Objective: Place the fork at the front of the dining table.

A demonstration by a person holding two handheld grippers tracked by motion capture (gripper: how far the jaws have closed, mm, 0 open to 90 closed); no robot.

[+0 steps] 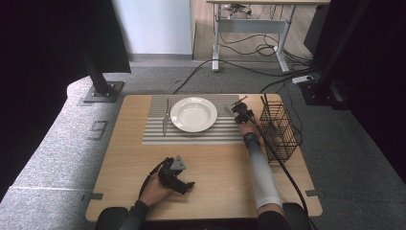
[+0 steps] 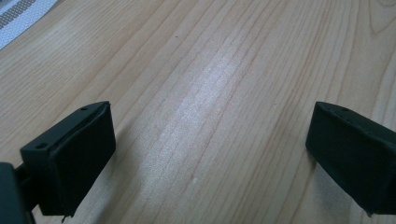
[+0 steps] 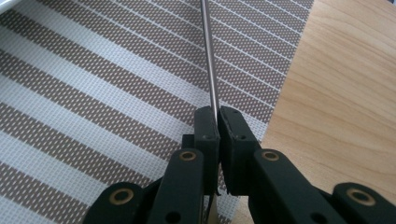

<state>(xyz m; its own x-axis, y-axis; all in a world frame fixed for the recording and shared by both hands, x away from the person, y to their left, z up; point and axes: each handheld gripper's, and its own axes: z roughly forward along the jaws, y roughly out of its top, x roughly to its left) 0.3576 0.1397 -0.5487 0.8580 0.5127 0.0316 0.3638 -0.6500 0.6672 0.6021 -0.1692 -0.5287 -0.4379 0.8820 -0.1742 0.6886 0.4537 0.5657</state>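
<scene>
Grey carpet, cables running to a desk at the top of the high view, and in the middle a light wooden surface (image 1: 215,167) with a striped placemat (image 1: 158,136) laid across its far half. A white plate (image 1: 193,114) sits in the centre of the mat, empty as far as I can see, and a knife (image 1: 165,118) lies just left of it, pointing up-frame.

The bit that matters: the right claw (image 1: 241,114) is at the mat's right edge, just right of the plate, clamped tight on a thin metal utensil handle (image 3: 210,60). In the right gripper view that shaft runs straight away from the closed jaws toward the top of the frame, over the stripes, roughly parallel to the mat's edge. Can't make out what its far end is, it runs out of shot. So the long axis lines up with the knife on the other side, and my guess is it only needs to go down flat beside the plate.

The black wire basket (image 1: 278,130) stands just right of that hand. I can't tell whether anything is in it.

The left claw (image 1: 181,181) rests low in the high view, jaws wide apart with nothing but bare wood between them, well away from the mat. The right hand is clearly the one on the job.
</scene>
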